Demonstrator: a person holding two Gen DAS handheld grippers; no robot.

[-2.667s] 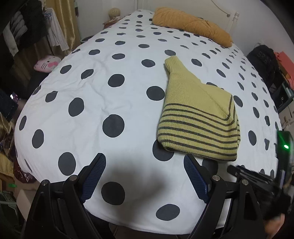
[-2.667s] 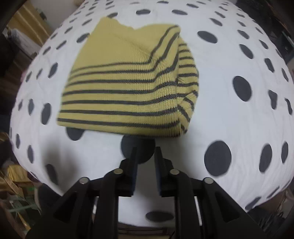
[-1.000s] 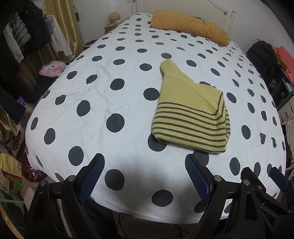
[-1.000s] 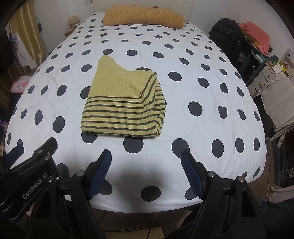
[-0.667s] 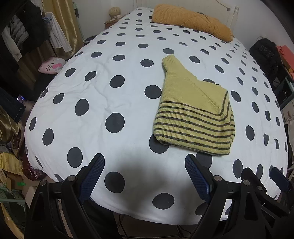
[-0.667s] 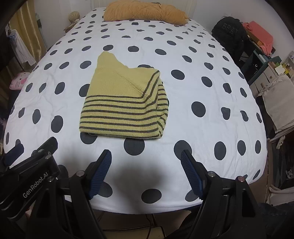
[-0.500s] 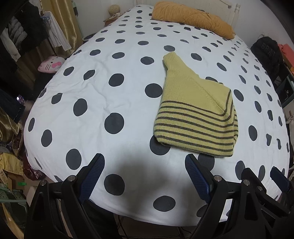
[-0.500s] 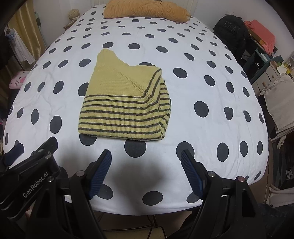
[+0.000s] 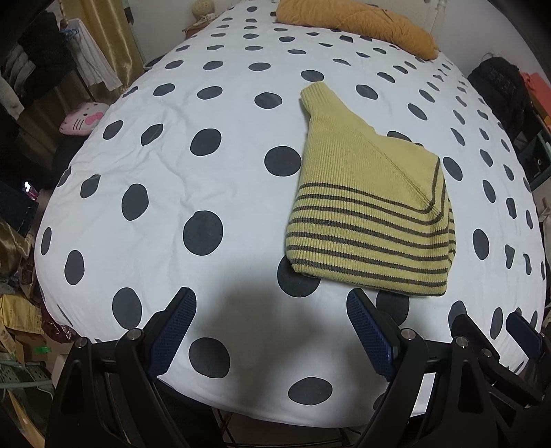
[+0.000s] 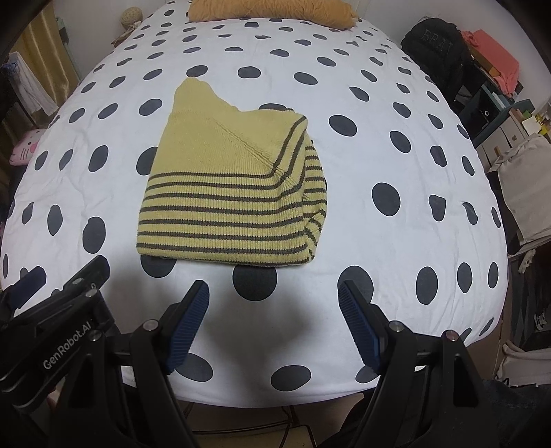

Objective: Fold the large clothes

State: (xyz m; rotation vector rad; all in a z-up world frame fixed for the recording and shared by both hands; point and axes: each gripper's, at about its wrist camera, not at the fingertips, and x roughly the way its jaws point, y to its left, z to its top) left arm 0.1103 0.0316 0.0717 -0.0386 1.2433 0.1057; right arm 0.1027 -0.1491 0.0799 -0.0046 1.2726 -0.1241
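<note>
A yellow knit sweater with dark stripes (image 9: pixel 368 210) lies folded into a compact stack on the white polka-dot bed (image 9: pixel 206 172); it also shows in the right wrist view (image 10: pixel 234 193). My left gripper (image 9: pixel 272 310) is open and empty, held above the bed's near edge, left of and short of the sweater. My right gripper (image 10: pixel 273 303) is open and empty, just short of the sweater's striped near edge. The left gripper's body (image 10: pixel 51 317) shows at the lower left of the right wrist view.
An orange pillow (image 9: pixel 358 20) lies at the bed's far end. A black backpack (image 10: pixel 434 44) and shelves with boxes stand to the right. A pink cat plush (image 9: pixel 82 117), hanging clothes and gold curtains are to the left.
The right gripper was shut near the sweater's edge 2.7 s ago, then opened and drew back. Over the last second both grippers have edged slightly closer to the sweater.
</note>
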